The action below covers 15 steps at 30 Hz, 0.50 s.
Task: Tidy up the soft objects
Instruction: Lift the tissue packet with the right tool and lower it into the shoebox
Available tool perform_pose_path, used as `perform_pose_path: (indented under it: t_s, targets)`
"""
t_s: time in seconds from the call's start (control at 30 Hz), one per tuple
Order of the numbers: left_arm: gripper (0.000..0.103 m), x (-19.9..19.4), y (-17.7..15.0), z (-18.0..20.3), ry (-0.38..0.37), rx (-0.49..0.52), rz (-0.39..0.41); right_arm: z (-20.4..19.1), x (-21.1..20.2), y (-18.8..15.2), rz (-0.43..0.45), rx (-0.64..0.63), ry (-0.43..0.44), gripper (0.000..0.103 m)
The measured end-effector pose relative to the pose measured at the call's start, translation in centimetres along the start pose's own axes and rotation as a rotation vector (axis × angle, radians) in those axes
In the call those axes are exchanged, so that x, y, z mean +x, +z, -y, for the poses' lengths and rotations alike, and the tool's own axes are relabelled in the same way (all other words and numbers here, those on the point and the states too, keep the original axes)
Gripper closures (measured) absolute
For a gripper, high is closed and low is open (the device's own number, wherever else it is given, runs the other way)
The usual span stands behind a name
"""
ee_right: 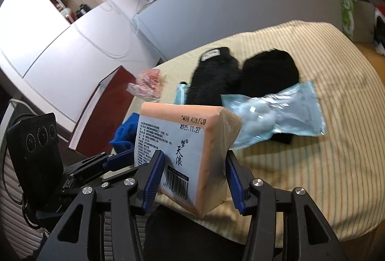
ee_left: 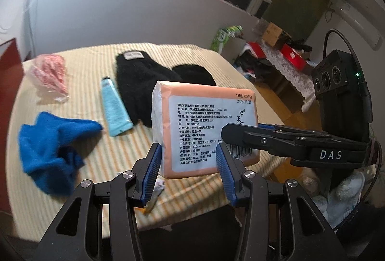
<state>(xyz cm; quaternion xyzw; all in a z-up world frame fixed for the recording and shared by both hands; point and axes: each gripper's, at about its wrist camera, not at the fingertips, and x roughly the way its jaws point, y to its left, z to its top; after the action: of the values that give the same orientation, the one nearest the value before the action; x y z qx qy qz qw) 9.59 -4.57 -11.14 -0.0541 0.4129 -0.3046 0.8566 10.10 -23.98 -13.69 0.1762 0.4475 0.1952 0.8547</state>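
"2025.11.27" on tissue pack [ee_right: 192, 152]

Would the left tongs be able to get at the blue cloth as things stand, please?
Probably not yet: the left tongs straddle the tissue pack, and the blue cloth lies off to their left, otherwise unobstructed.

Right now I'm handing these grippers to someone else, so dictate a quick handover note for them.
Right gripper: shut on the tissue pack, held upright above the striped table.
Left gripper: fingers bracket the same pack; grip unclear.
Loose on the table: blue cloth, light-blue tube, black fuzzy pieces, pink bag, cotton packet.
Done: nothing visibly sorted.
Left: set the pack down, then tidy the rest.
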Motion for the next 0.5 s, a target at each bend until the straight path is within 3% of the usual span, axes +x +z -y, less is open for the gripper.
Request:
perform_pose_path:
  t_s: [0.5]
  targets:
    - [0.058, -10.5, -0.4, -7.2, 0.179, -0.127, 0.190, -12.7, 3.7, 3.5, -0.031, -0.245, 0.121, 0.056]
